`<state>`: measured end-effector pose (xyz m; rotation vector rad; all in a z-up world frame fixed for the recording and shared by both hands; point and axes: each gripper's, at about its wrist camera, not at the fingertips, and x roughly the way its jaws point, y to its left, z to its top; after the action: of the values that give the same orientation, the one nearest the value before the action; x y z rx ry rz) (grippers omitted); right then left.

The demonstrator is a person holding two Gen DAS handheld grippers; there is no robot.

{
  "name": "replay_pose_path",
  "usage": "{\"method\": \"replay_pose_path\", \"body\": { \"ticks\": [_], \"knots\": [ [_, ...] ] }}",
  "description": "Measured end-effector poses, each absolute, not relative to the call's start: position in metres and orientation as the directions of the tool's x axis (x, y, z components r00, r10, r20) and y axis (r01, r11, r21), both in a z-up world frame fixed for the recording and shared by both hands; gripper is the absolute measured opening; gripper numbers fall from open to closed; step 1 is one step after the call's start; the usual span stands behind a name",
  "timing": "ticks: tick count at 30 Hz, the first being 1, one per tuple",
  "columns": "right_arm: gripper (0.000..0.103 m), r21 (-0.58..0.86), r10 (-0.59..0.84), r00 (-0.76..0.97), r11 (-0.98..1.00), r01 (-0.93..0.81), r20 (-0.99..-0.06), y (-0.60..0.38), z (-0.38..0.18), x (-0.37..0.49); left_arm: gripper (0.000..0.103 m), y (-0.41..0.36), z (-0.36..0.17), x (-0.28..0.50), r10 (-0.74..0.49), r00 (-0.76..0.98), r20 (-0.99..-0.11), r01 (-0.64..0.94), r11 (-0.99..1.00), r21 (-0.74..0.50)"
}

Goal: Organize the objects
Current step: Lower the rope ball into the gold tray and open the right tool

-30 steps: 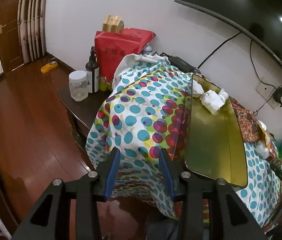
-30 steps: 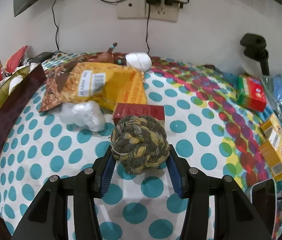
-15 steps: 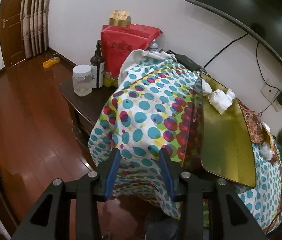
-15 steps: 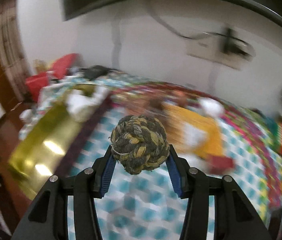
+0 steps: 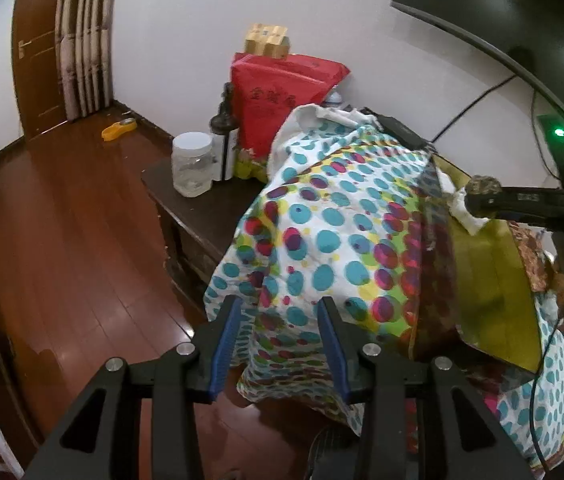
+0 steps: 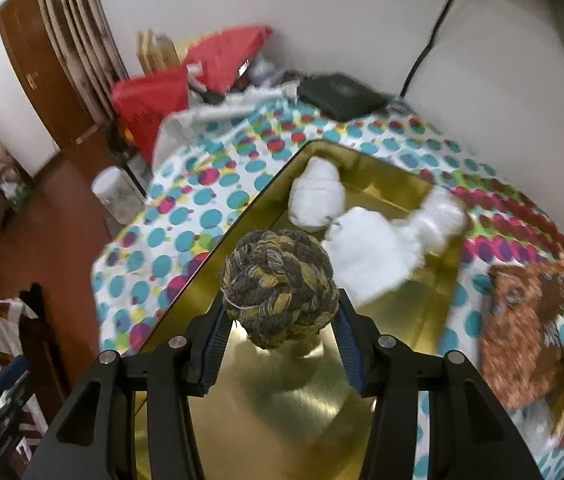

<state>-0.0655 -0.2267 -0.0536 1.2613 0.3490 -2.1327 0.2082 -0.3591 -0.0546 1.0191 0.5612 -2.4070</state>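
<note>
The right gripper [image 6: 280,322] was closed on a rope ball [image 6: 279,289], its blue pads [image 6: 214,340] pressed against the ball's two sides. It held the ball in the air above a gold tray [image 6: 282,412], over the tray's near half; the ball's reflection showed in the shiny floor below it. Further along in the tray lay three white wads [image 6: 370,252], close together near the far end. The tray sat on a dotted cloth [image 6: 186,220]. A brown plush toy [image 6: 522,320] lay on the cloth just right of the tray. Beyond the tray's far end a black box [image 6: 342,94] rested by the wall, and a red bag [image 6: 186,92] stood to the left.

The left gripper [image 5: 280,350] stood open with nothing between its pads, held off the cloth's [image 5: 322,232] hanging edge, over the wood floor [image 5: 62,240]. From that view the tray [image 5: 490,288] lay to the right, with the right gripper [image 5: 522,200] and ball [image 5: 482,186] above its far end. A clear jar [image 5: 193,164] stood on a dark side table [image 5: 210,208] left of the cloth.
</note>
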Motion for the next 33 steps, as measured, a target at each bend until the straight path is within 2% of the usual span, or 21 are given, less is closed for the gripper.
{"method": "replay_pose_path", "body": {
  "ticks": [8,17,19,22,29,33],
  "knots": [
    [0.047,0.034,-0.284,-0.318,-0.792,0.610,-0.905,-0.256,-0.079,-0.093,0.041,-0.376,-0.068,0.210,-0.196,-0.617,-0.763,0.580,-0.767,-0.272],
    [0.049,0.015,-0.256,-0.320,-0.801,0.599,-0.912,-0.266,-0.090,-0.102,0.041,-0.375,-0.072,0.207,-0.195,-0.603,-0.773,0.585,-0.768,-0.262],
    [0.061,0.047,-0.279,-0.304,-0.802,0.596,-0.911,-0.264,-0.088,-0.101,0.041,-0.376,-0.073,0.206,-0.197,-0.599,-0.776,0.589,-0.766,-0.260],
    [0.071,0.047,-0.298,-0.318,-0.792,0.609,-0.900,-0.257,-0.078,-0.090,0.041,-0.375,-0.072,0.207,-0.216,-0.596,-0.774,0.596,-0.764,-0.246],
    [0.078,0.127,-0.462,-0.383,-0.754,0.644,-0.800,-0.182,-0.032,-0.033,0.041,-0.368,-0.074,0.203,-0.234,-0.590,-0.773,0.593,-0.775,-0.218],
    [0.082,0.091,-0.470,-0.492,-0.784,0.614,-0.733,-0.106,-0.020,-0.004,0.041,-0.356,-0.073,0.199,-0.245,-0.601,-0.761,0.569,-0.799,-0.192]
  ]
}}
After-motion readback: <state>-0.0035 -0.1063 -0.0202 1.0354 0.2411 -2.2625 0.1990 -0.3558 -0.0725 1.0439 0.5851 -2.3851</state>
